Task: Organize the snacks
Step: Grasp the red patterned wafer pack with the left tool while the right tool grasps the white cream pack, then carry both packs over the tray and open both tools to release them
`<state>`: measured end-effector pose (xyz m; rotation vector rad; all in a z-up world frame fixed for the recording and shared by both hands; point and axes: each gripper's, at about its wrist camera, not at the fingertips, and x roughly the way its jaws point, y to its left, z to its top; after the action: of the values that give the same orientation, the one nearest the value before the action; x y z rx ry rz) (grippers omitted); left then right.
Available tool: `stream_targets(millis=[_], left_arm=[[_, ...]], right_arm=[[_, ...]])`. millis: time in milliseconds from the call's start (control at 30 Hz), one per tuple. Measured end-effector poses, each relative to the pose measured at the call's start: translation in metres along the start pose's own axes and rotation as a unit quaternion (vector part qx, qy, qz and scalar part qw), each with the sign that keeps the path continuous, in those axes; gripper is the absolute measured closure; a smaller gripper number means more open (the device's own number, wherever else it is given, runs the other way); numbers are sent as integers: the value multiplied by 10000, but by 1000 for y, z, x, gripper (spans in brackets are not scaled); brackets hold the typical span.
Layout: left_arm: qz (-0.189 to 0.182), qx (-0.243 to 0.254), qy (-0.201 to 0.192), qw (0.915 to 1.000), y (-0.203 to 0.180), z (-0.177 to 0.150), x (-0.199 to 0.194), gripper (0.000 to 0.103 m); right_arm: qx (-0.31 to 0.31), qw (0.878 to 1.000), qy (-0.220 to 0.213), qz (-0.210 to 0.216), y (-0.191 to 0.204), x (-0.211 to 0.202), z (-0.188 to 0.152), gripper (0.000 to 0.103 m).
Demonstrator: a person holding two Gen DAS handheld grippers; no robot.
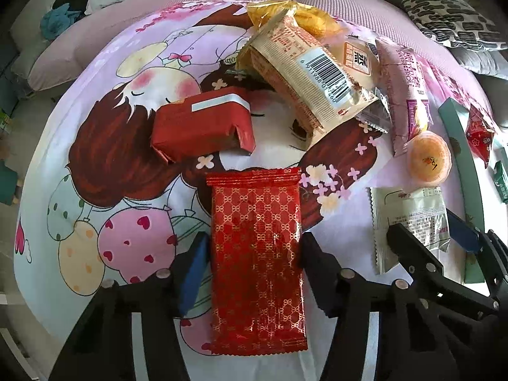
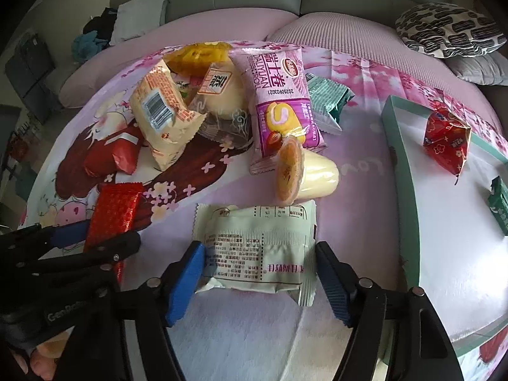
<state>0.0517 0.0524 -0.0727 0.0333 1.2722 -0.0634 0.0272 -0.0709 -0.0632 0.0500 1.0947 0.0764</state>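
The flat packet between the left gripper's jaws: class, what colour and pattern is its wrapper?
The packet is shiny red with a repeating gold lattice print, clearest in the left wrist view.

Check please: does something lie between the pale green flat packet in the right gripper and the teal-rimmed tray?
Nothing visible does. The pale green flat packet lies between the right gripper's fingers; bare pink cloth stretches to the teal-rimmed tray.

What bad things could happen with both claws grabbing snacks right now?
The left gripper squeezes the red patterned packet, so the snack inside might get crushed. The right gripper straddles the pale green packet; it may slip away. The jelly cup lies tipped beside it and could roll if bumped.
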Motion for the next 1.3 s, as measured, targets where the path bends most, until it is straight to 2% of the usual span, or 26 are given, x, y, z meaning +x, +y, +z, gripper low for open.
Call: stream_targets(millis=[133,200,333,567,900,1100,1300], left_arm=[[-39,-8,-49,10000,0,2,-6,49],[-61,-17,-85,9999,0,2,-8,53],[-124,-74,-124,9998,3,4,-13,57],[-305,-186,-200,9992,10,6,-20,57],[-383,-124,-597,9974,4,12,-58,57],[-486,75,-785,9957,-15,23,-73,57],[-645,414,-953,9925,-57,37,-87,57]], right_arm=[[-22,10000,-22,-10,0,0,0,31],[-41,10000,-41,38,1,-2,-1,42],[-53,9999,-78,69,2,-6,-1,50],[92,9997,-113,216,-8,-22,-10,51],[584,9947,-724,450,-35,-66,-14,51],[887,9896,-1035,451,-50,-83,-9,51],[1432,9806,-1341,-3,-91,-101,-9,51]])
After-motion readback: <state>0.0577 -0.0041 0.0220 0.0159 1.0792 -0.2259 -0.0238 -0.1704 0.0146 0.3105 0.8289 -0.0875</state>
